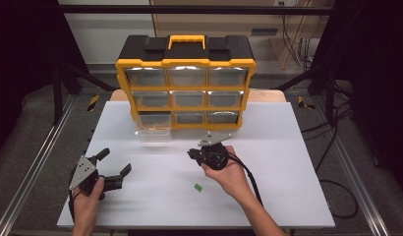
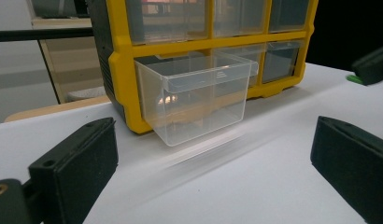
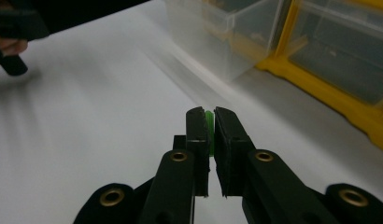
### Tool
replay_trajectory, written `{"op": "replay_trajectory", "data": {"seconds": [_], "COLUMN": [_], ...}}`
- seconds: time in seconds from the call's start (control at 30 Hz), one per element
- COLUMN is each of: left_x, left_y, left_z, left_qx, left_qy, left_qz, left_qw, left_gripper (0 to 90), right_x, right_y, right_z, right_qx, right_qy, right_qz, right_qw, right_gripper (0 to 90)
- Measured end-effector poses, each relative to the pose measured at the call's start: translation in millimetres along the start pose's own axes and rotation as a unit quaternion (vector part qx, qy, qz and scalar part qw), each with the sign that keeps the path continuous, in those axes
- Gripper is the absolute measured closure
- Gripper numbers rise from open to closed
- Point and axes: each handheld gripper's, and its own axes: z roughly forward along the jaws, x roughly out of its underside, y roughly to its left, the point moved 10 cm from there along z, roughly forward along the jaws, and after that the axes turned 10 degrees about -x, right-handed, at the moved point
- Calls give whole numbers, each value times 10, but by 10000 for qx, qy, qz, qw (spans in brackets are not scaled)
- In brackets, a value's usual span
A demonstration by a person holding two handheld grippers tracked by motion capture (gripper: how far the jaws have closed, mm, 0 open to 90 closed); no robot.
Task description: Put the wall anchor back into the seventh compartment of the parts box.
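Note:
My right gripper (image 3: pixel 211 116) is shut on a small green piece (image 3: pixel 209 120) that is pinched between its pads. In the high view this gripper (image 1: pixel 193 154) hovers over the white table, just in front of the yellow and black drawer cabinet (image 1: pixel 185 64), and points left. The cabinet's bottom-left clear drawer (image 1: pixel 153 132) is pulled out; it also stands ahead of my left gripper (image 2: pixel 213 163) as the clear drawer (image 2: pixel 199 102). My left gripper (image 1: pixel 116 162) rests near the table's front left, open with nothing between its jaws. A second green piece (image 1: pixel 198 187) lies on the table.
The white table top (image 1: pixel 288 162) reaches to the front edge and to the metal frame rails (image 1: pixel 37 162) on both sides. The other cabinet drawers (image 1: pixel 189 98) are closed. Cables (image 1: pixel 337 196) lie on the floor at the right.

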Motion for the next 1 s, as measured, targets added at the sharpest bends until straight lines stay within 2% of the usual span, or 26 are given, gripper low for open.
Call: {"op": "replay_trajectory", "data": {"seconds": [0.07, 0.1, 0.23, 0.43, 0.57, 0.6, 0.9, 0.93, 0.97, 1.0], "left_x": [-1, -5, -11, -20, -27, -26, -35, -34, -34, -32], "left_y": [0, 0, 1, 13, 11, 10, 28, 29, 29, 31], "left_z": [0, -1, 1, 3, 4, 7, 13, 12, 12, 8], "left_qx": [2, 15, 17, 1, 9, 14, 7, 6, 6, 9], "left_qy": [-5, -12, -30, -55, -73, -68, -95, -93, -93, -88], "left_qz": [-10, -48, -67, -93, -109, -114, -153, -154, -154, -153], "left_qw": [10000, 10000, 10000, 9999, 9999, 9999, 9998, 9998, 9998, 9998], "left_gripper": [8, 8, 9, 9, 10, 9, 10, 10, 9, 9], "right_x": [-57, -190, -422, -695, -792, -842, -954, -962, -962, -998], "right_y": [-18, -47, -61, -138, -168, -200, -363, -388, -388, -399], "right_z": [24, 75, 160, 382, 498, 568, 807, 825, 825, 829], "right_qx": [12, 55, 96, 122, 116, 154, 352, 420, 420, 461], "right_qy": [-47, -148, -376, -459, -435, -425, -300, -295, -295, -386], "right_qz": [-5, -64, -164, -145, -174, -173, -59, -51, -51, -10], "right_qw": [10000, 9999, 9991, 9988, 9988, 9988, 9989, 9987, 9987, 9982], "right_gripper": [848, 848, 848, 848, 848, 848, 846, 809, 809, 714]}}
